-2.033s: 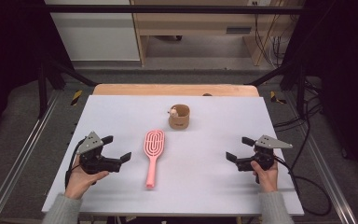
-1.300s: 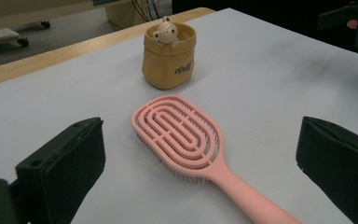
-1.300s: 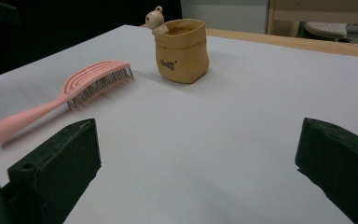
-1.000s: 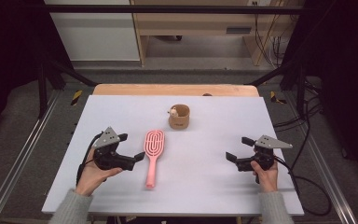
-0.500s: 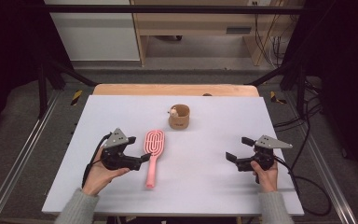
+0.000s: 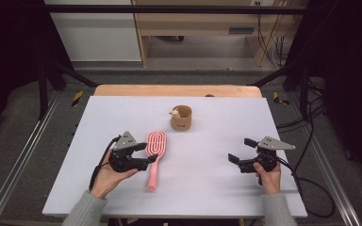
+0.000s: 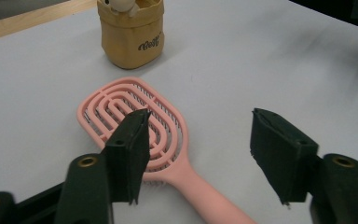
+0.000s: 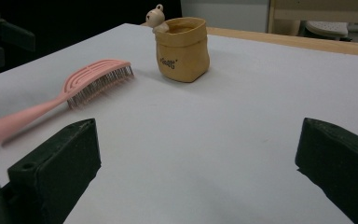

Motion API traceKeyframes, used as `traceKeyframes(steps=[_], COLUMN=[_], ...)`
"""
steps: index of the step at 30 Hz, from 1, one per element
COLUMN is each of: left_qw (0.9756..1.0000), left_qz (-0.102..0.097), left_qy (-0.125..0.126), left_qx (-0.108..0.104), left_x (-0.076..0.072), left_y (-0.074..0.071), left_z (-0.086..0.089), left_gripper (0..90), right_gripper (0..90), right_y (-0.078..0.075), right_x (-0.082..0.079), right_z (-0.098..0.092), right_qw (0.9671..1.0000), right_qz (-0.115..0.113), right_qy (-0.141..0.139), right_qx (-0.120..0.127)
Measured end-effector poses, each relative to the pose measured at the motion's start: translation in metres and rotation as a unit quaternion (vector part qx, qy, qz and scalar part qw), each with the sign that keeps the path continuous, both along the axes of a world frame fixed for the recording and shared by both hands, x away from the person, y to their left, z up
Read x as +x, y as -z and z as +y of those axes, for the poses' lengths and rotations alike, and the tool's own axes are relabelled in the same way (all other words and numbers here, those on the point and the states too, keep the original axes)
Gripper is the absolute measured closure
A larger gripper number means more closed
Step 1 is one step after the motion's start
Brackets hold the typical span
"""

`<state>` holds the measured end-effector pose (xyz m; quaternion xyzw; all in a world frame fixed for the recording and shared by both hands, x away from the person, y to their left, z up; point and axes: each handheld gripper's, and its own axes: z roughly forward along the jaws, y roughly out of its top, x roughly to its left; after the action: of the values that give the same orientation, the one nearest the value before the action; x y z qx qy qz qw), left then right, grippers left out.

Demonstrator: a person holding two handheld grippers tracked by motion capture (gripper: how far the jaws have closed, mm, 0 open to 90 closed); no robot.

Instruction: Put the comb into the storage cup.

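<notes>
Where left gripper [image 7: 200,158] straddles pink hairbrush [image 7: 140,126], handle end cut off; jaws closing, not yet pinching.
Right gripper [image 6: 246,150] spread, empty; white table [image 6: 226,117], dim surrounds.

Beyond the white table [image 6: 283,117] stood a wooden bench [image 6: 193,19] against the wall; grey floor [image 6: 23,127] and cables [image 6: 320,127] flanked the table

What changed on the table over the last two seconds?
The left gripper slid in from the table's left side to the pink plastic hairbrush and now straddles its neck; its jaws have just been closing, with the brush between them but not yet pinched. The right gripper, jaws open, stayed put. The brush and the tan pouch-shaped cup with its small bear figure lie where they were.
</notes>
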<state>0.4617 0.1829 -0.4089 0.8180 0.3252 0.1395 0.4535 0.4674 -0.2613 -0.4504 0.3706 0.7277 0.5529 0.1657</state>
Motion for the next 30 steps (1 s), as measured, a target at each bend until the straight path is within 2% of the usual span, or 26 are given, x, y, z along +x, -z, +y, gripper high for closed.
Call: traceKeyframes(steps=[8,15,23,30], left_qw=[0.9999,0.9995,0.9989,0.9978], left_qz=[0.013,0.024,0.034,0.05], left_qy=[0.003,0.006,0.01,0.018], left_qx=[0.005,0.022,0.032,0.039], left_x=[0.0,-0.002,-0.004,-0.005], left_y=[0.002,0.003,0.008,0.013], left_z=[-0.007,-0.014,-0.021,-0.027], left_gripper=[53.5,66.5,75.9,83.8], right_gripper=[0.4,0.4,0.4,0.4], right_y=[0.0,0.0,0.0,0.0], right_x=[0.0,0.0,0.0,0.0], right_z=[0.0,0.0,0.0,0.0], right_qw=[1.0,1.0,1.0,1.0], right_qz=[0.0,0.0,0.0,0.0], right_qy=[0.0,0.0,0.0,0.0], right_qx=[-0.001,-0.001,0.0,-0.001])
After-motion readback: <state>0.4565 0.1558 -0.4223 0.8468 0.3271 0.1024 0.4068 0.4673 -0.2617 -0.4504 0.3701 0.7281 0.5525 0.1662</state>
